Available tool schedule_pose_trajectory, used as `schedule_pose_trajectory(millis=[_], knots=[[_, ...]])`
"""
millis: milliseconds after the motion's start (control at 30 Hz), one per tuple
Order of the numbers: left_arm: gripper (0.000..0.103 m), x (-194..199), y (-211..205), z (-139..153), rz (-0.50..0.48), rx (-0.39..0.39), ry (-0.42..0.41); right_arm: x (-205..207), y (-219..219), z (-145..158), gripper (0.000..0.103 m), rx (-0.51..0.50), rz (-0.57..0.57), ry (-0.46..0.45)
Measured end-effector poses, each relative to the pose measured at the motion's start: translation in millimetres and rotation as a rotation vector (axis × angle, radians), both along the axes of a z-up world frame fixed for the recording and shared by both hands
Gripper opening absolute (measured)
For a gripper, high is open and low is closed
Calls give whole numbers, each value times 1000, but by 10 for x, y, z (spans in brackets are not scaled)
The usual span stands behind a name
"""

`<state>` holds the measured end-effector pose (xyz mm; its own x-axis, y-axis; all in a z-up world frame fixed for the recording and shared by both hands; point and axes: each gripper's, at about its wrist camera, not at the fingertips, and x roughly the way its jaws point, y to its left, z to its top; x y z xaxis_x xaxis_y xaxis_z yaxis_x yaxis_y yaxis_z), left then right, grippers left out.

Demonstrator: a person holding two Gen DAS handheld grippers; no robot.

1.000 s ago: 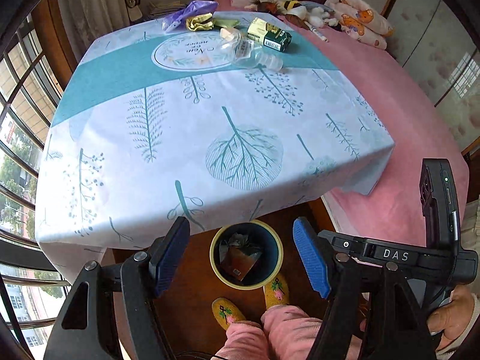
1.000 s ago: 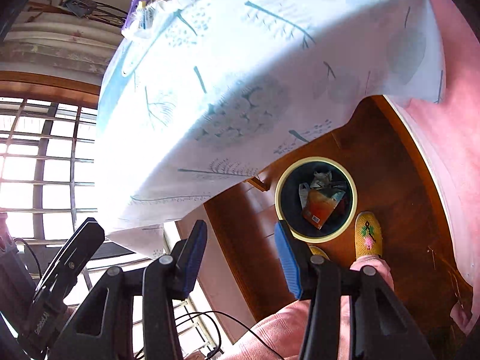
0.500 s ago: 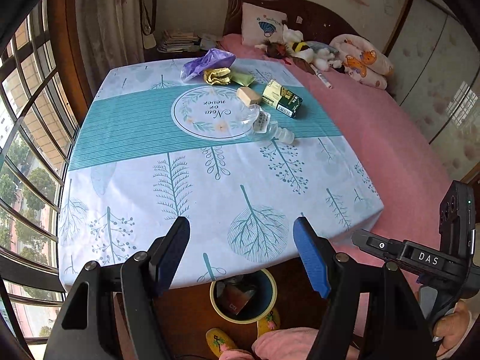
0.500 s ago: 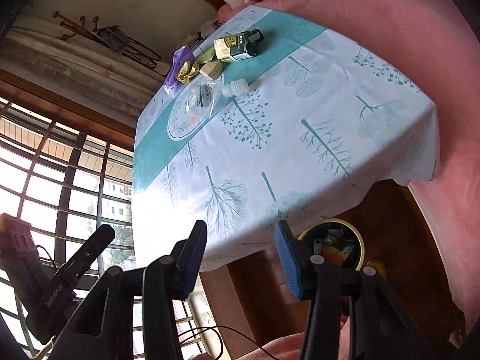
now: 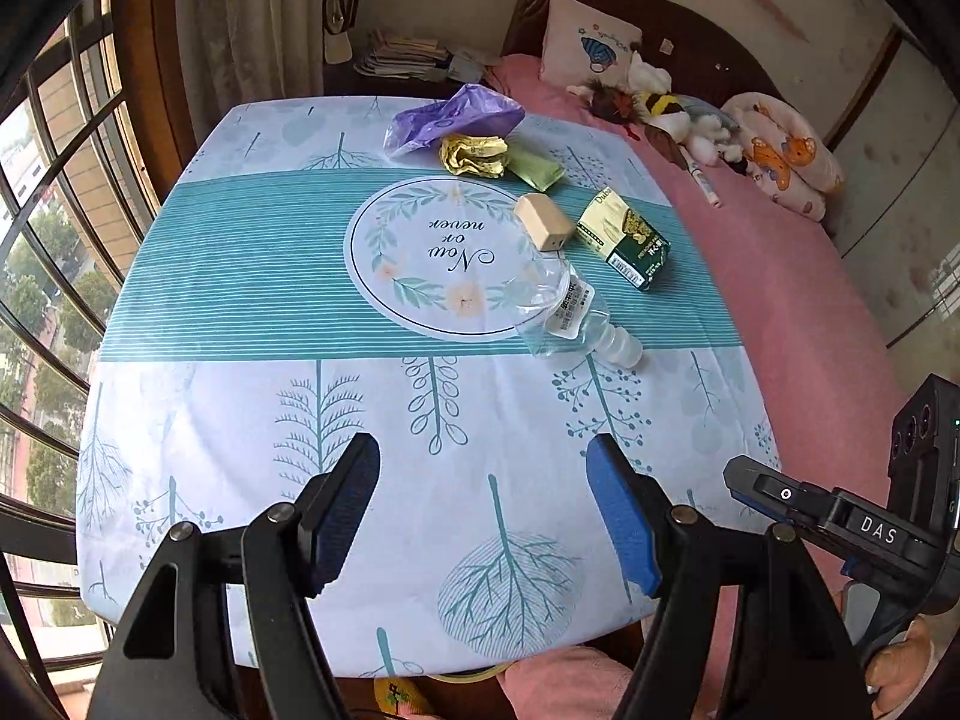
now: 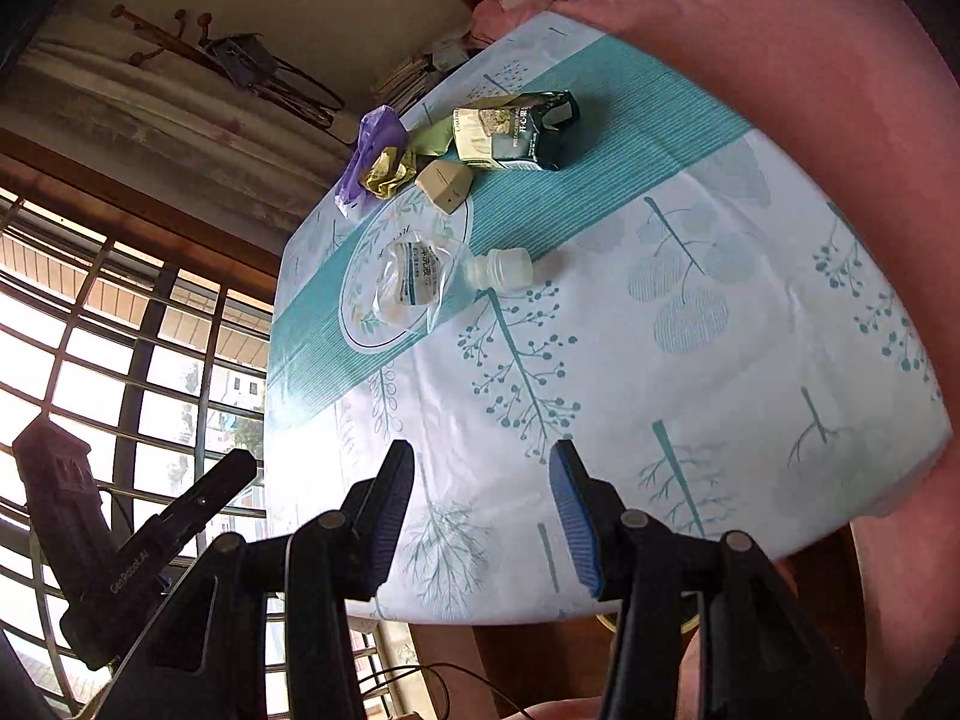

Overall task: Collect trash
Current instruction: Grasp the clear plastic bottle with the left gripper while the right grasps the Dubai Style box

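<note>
Trash lies on the far half of the table (image 5: 240, 408): a crushed clear bottle (image 5: 564, 312) (image 6: 420, 282), a green snack carton (image 5: 627, 240) (image 6: 516, 129), a small beige box (image 5: 543, 222) (image 6: 447, 183), crumpled yellow paper (image 5: 474, 153) (image 6: 387, 171), a green wrapper (image 5: 537, 168) and a purple bag (image 5: 450, 117) (image 6: 366, 150). My left gripper (image 5: 483, 474) hangs open over the near tablecloth with nothing between its blue pads. My right gripper (image 6: 480, 480) is open and empty too, over the table's near edge. All the trash lies well beyond both grippers.
A pink bed (image 5: 798, 300) with a pillow and stuffed toys (image 5: 666, 111) runs along the table's right side. Barred windows (image 5: 42, 252) stand to the left. A bin rim (image 5: 474, 673) and a slipper (image 5: 399, 696) peek out below the table's front edge.
Both grippers rose from over the floor bin and swung toward the table. The bin has slid almost out of view and the tabletop with the trash now fills both views.
</note>
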<state>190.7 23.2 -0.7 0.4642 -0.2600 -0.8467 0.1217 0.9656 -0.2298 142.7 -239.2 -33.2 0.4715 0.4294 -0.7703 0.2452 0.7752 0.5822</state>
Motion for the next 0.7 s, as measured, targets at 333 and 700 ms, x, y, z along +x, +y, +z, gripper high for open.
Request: schedule_pose_trajectory(millis=[333, 700], knots=[[70, 816, -529, -502, 167, -52, 141, 1130, -479, 153, 47, -153, 244, -68], [70, 1325, -713, -829, 312, -101, 209, 2095, -537, 83, 78, -350, 447, -128]])
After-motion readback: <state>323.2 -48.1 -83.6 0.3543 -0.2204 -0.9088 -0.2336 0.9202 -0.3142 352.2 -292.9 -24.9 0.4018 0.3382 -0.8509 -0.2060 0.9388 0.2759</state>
